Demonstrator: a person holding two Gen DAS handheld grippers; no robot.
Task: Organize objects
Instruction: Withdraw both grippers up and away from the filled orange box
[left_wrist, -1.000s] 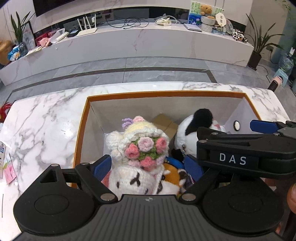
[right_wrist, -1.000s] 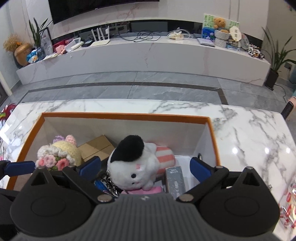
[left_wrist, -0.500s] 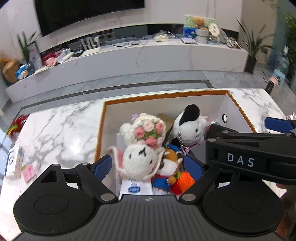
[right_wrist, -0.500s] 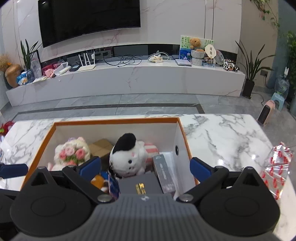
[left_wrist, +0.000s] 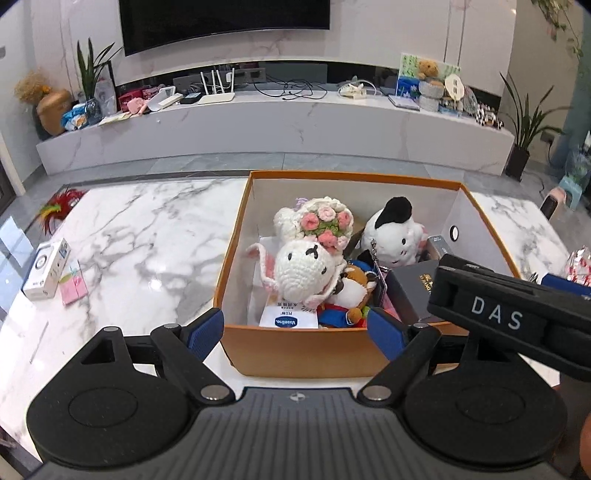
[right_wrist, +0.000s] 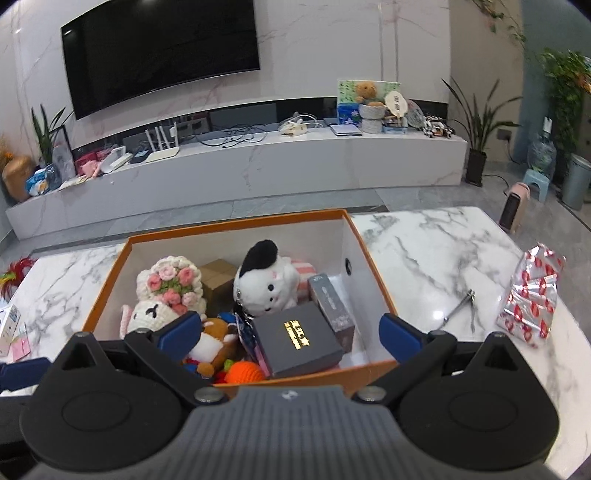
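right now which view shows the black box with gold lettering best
The right wrist view: the black box lies near the front of the orange box with its whole lid and gold lettering exposed. In the left wrist view the black box is partly hidden behind the right gripper's body, showing one corner.

White marble table (left_wrist: 147, 240) has the orange box (left_wrist: 295, 350) sitting in the middle, a small white carton (left_wrist: 46, 273) and pink notes (left_wrist: 74, 290) far left, tongs (right_wrist: 460, 308) and a foil packet (right_wrist: 532, 295) on the right.
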